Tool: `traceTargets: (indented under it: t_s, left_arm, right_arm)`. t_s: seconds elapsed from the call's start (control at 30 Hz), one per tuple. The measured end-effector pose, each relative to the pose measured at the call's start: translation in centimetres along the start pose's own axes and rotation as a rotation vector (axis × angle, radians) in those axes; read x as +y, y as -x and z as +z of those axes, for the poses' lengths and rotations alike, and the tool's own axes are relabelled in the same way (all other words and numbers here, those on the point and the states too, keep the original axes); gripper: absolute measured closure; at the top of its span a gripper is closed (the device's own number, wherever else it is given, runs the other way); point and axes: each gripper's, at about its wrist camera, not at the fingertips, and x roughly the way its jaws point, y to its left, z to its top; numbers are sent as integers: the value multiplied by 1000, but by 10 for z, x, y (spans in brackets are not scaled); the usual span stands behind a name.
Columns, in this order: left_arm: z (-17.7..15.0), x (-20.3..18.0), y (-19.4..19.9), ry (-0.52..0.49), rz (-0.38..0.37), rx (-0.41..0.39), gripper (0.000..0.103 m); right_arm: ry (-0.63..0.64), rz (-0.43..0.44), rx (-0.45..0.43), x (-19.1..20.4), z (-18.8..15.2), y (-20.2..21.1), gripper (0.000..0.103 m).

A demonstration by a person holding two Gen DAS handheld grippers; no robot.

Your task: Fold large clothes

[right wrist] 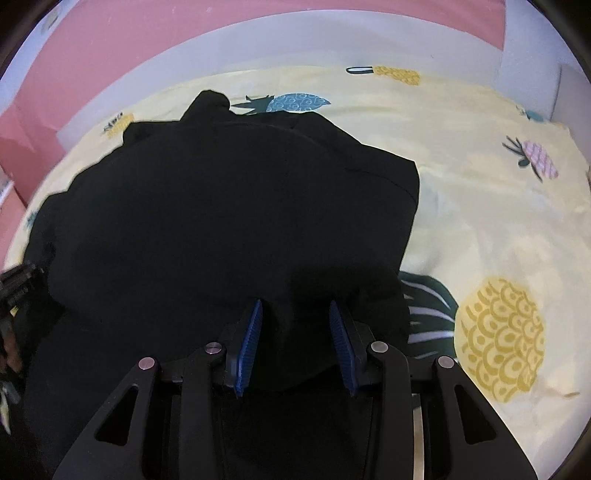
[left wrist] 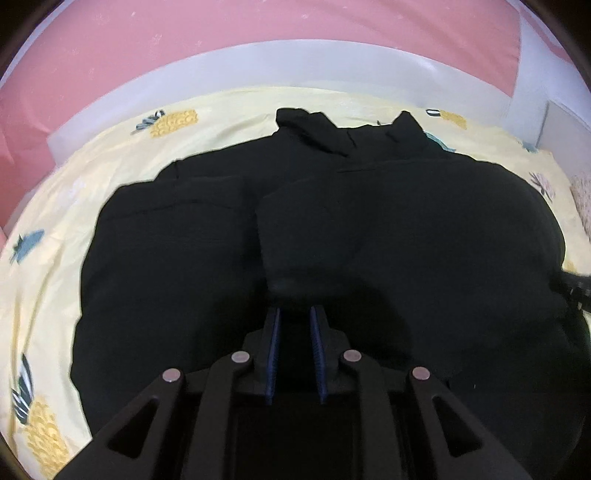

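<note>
black garment (left wrist: 369,229) lies spread on the yellow pineapple-print bedsheet (left wrist: 51,258), folded into a wide bundle with an overlapping panel across the middle and a bunched collar or hood part at the far end.

left gripper (left wrist: 295,314): blue pads (left wrist: 274,354) close together, narrow gap, dark cloth fills the space between the pads and bulges just ahead of the tips, so it looks pinched on the garment's near edge. gripper angled down onto the cloth.

right gripper (right wrist: 295,306): blue pads (right wrist: 249,343) set wider apart, a thick fold of the black garment (right wrist: 221,206) sits between them and reaches both pads, so it reads as a grip on a bulky fold. near right edge of the garment is just beside the right finger.

each wrist view catches a bit of the other gripper at the frame edge, left gripper (right wrist: 14,291) on the left side of the right view, right gripper (left wrist: 576,291) on the right side of the left view, both at the garment's near edge.

around: bedsheet (right wrist: 480,206) bare to the right of the garment, big yellow pineapple print (right wrist: 502,339) just right of the right gripper, blue pineapple print (right wrist: 295,103) past the far end. white bed frame (left wrist: 258,62) beyond the sheet, pink wall (left wrist: 184,26) behind. nothing lies on top of the garment.
</note>
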Motion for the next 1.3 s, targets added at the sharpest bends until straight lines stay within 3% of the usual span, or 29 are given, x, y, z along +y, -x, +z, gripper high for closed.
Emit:
traceTargets:
  t_s: [0.2,0.3,0.37,0.53,0.63,0.7,0.83,0.97,1.07,1.17,1.3]
  left_arm:
    - [5,3,7,14,4,11,83]
    - [17,22,28,45,-4,-46,83]
    - [27,42,29,64,36,-67,83]
    - [46,104,-2,161,141,-23,83]
    - [44,123,-29,162,143,8,83]
    - [37,123,-39,130,146,15,83]
    - [40,117,-27,129,159,4,83]
    - [26,113,23,213,37,-67,83]
    - [9,94,46,198,-25,-92,83]
    - [-1,67,43,159,-75,-62,83]
    - [-6,45,17,99,-50,11,83]
  right_arm:
    - [-2,-40,26,5,3,6,64]
    - [-5,-13,-40,4,14,27,64]
    - [-5,-13,-79,6,24,35,64]
    - [-37,7,-112,7,54,20,64]
    - [-50,6,-85,12,64,-7,64]
    - [-51,4,-15,11,64,-35,64]
    - [-64,-6,-26,12,65,-34,64]
    - [-76,30,-92,15,52,8,64]
    - [-41,68,-104,29,31,25,64]
    - [-1,70,-47,43,13,11,64]
    - [37,39,4,49,9,-6,64]
